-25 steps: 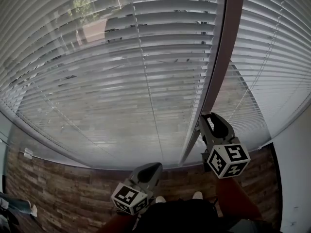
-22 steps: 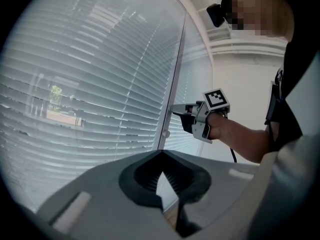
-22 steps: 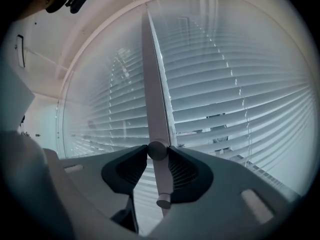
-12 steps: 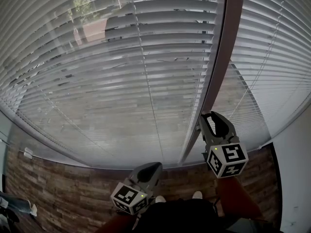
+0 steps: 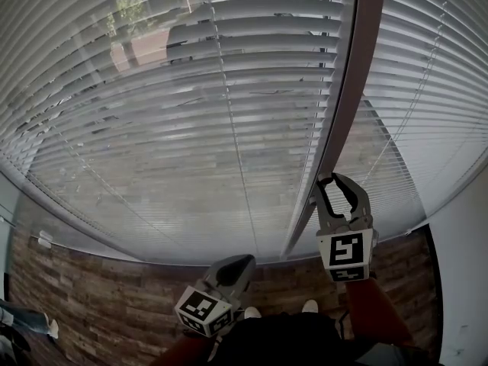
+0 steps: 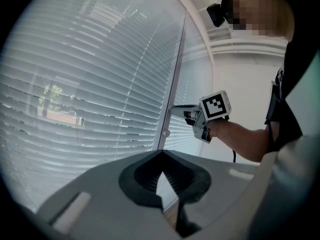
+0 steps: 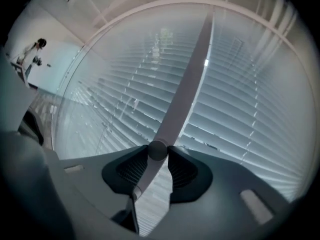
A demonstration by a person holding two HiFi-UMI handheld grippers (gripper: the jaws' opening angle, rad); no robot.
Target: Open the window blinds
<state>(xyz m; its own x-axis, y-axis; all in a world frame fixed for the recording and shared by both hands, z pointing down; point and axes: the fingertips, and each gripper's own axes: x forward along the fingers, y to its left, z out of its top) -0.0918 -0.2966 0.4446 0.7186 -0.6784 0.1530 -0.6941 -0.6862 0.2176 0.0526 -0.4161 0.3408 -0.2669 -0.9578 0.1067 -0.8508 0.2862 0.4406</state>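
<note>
Starting at the far left, the plank floor (image 5: 91, 296) runs under the curved bottom rail (image 5: 114, 239) of the left blind (image 5: 191, 128), so we've got open floor along that whole lower edge. The slats on that blind are tilted only partway. Up top a tree (image 5: 130, 10) shows through, while lower down it's mostly grey slat. A thin ladder cord (image 5: 229, 128) runs down the middle of it.

Our left gripper (image 5: 242, 263) hangs low and close to our body, over the floor and well apart from the blind. Its jaws are pressed together at the tips with nothing between them, and there's free air all round it.

Next over is the brown mullion (image 5: 352, 75), the vertical edge that splits the two panes. Our right gripper (image 5: 334, 178) is right up against its lower stretch. In the right gripper view a round knob (image 7: 157, 150) sits exactly at the jaw tips in front of the mullion, and both pads look snug against its sides, so we'd call it clamped on the knob.

Just right of that is the right blind (image 5: 435, 82), slats also only partly tilted, then the white wall (image 5: 461, 280) near its outer edge. That leaves this side a lot tighter than the left.
</note>
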